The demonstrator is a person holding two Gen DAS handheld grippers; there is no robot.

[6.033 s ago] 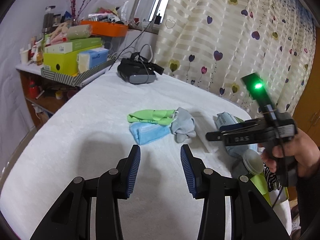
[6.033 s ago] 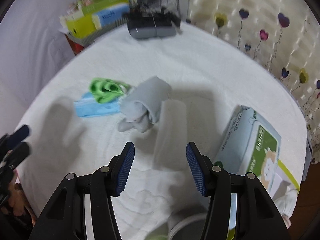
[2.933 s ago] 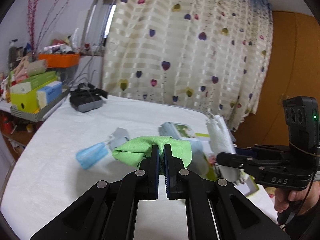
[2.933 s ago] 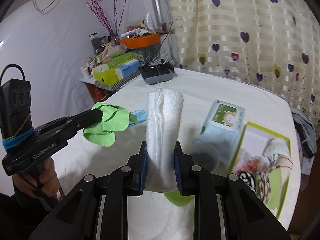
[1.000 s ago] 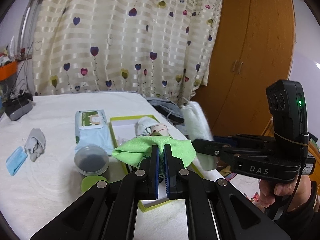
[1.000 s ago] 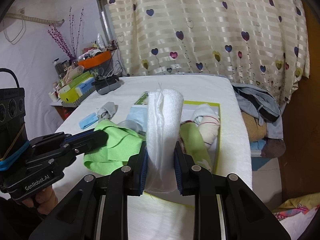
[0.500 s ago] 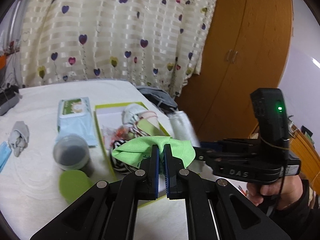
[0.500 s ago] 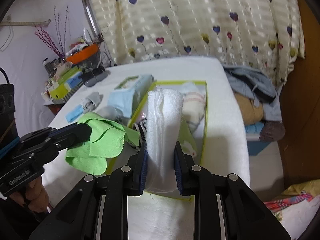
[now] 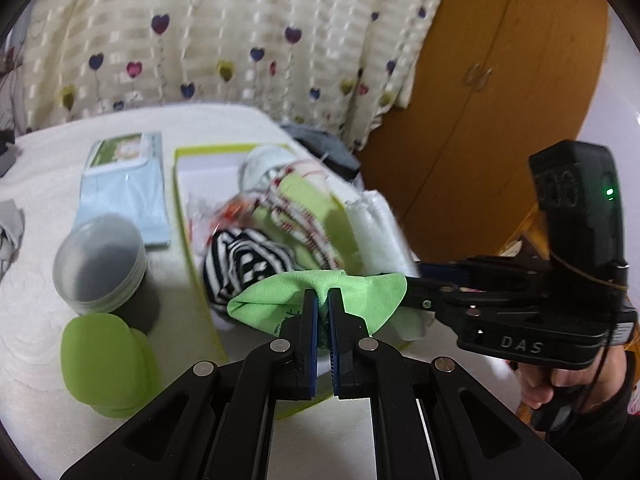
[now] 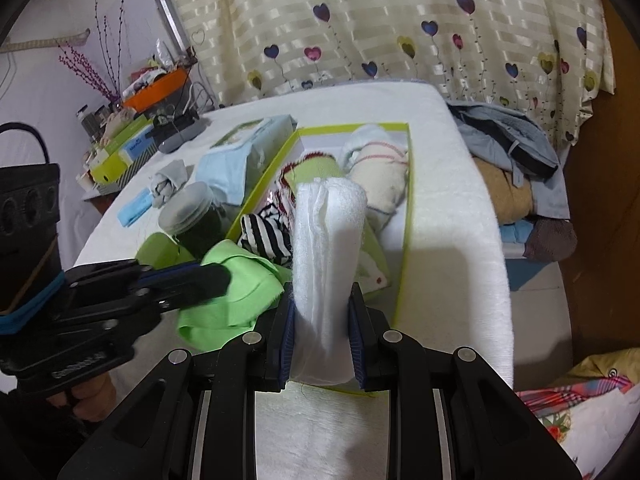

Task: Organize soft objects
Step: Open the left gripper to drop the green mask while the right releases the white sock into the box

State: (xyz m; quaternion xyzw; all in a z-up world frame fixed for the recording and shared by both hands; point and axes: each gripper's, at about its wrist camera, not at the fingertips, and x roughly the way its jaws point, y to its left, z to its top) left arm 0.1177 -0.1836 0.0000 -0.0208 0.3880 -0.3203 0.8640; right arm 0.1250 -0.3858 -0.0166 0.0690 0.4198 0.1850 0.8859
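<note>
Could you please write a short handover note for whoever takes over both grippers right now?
Left gripper: shut on the green cloth, held over the near end of the green-rimmed box.
Right gripper: shut on the rolled white towel, also above the box.
Done: the box already holds socks, including a striped sock.
Left: release both items into the box. The grey sock and blue mask are on the bed, not yet packed.
</note>
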